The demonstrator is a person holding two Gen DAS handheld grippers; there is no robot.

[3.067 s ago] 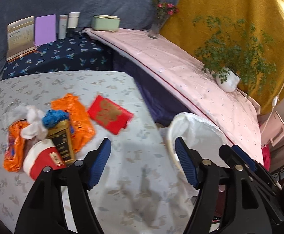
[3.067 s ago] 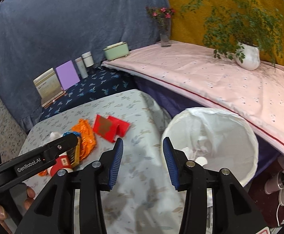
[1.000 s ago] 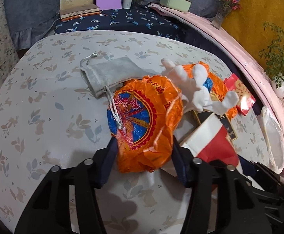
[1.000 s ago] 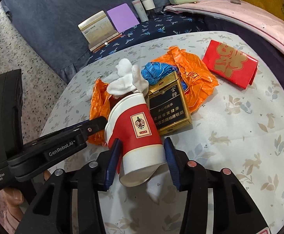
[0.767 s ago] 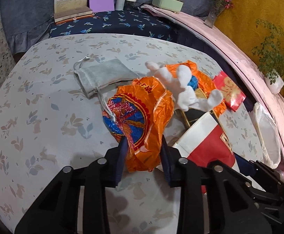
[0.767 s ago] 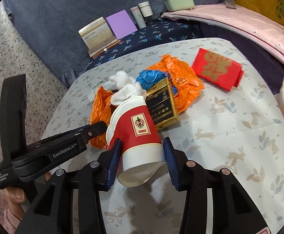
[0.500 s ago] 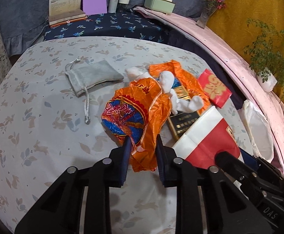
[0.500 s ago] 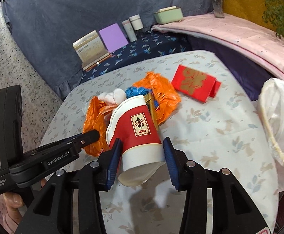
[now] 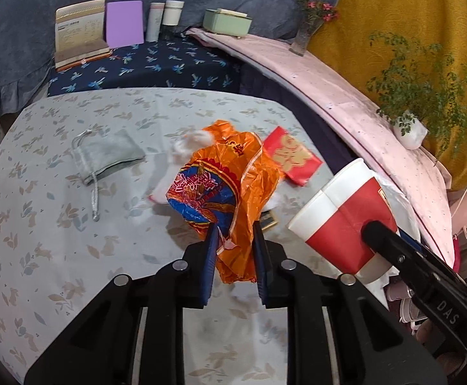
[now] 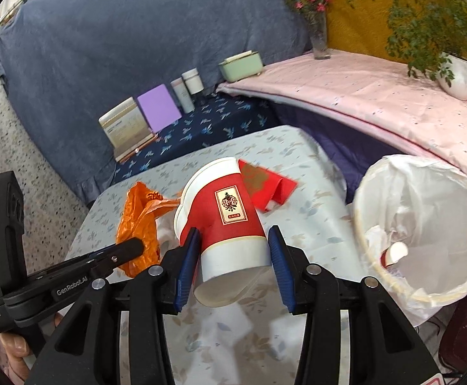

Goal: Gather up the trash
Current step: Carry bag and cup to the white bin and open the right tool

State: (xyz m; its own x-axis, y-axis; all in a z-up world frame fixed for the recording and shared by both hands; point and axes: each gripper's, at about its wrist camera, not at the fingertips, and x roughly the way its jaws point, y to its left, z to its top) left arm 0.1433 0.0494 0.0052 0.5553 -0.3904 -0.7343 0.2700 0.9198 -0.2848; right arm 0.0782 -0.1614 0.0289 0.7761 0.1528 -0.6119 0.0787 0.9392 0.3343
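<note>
Red-and-white paper cup (image 10: 227, 221) sits clamped in your right gripper (image 10: 233, 260), axis tilted up-left; the lined bin (image 10: 425, 224) gapes at frame right, nearer this hand. Your left gripper (image 9: 233, 256) pinches the orange bag (image 9: 230, 192) narrowly.

A blue cloth (image 10: 111, 41) hangs across the back, with a mustard-yellow cloth (image 9: 403, 16) beside it. A low bench in dark floral fabric (image 9: 156, 67) stands under the blue one, next to a long pink-covered ledge (image 10: 377, 96). In front lies a table with a pale leaf-print cover (image 9: 41, 192). The floor (image 10: 12, 128) looks like speckled terrazzo, though the lens edge blurs it.
</note>
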